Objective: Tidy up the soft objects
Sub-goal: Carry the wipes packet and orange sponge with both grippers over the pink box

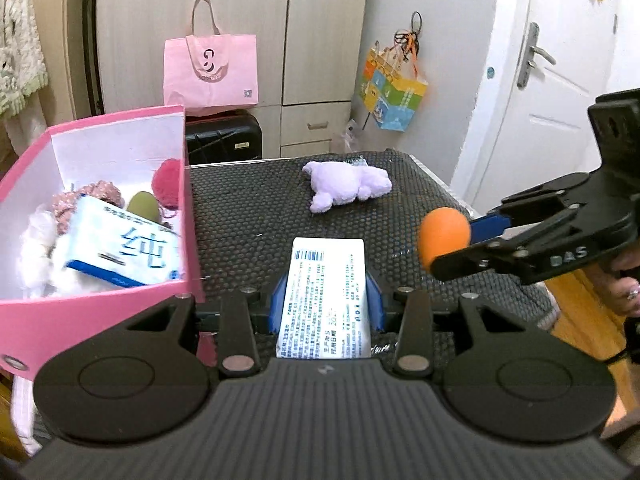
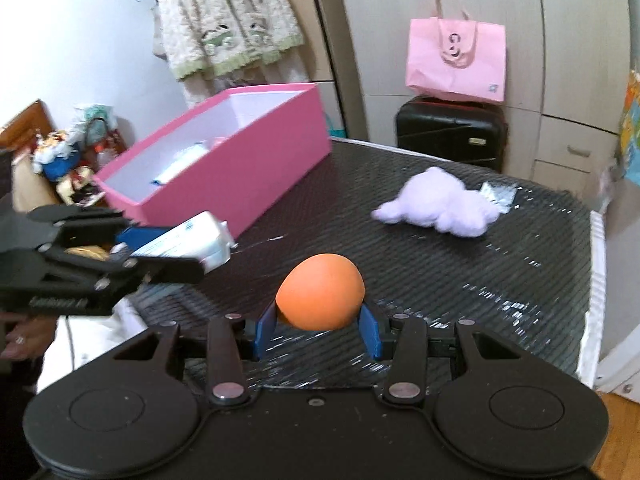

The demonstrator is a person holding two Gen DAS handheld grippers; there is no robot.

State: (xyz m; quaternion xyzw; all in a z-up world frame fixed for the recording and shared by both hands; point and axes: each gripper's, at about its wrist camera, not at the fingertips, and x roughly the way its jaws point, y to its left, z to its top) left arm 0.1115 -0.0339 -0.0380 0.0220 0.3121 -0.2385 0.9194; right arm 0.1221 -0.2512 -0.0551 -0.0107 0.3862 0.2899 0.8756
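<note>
A white rectangular tissue pack with blue print [image 1: 326, 296] is clamped lengthwise between blue pads, raised just right of the open pink cardboard box [image 1: 96, 216]. A smooth orange egg-shaped soft ball [image 2: 320, 292] is likewise clamped, farther right of the box. A fluffy lilac plush toy [image 1: 346, 184] lies flat on the dark-matted table [image 1: 248, 208], right of the box's far end.

Box at the left, plush toy at the far side of the tabletop [image 1: 248, 208].

The box [image 1: 100, 312] stands on the tabletop's left edge with a tissue pack [image 1: 124, 252] and other soft things in it. The plush toy [image 1: 346, 185] lies well to its right, farther back. Behind the tabletop a bag [image 1: 210, 72] sits on a suitcase [image 1: 224, 140].
</note>
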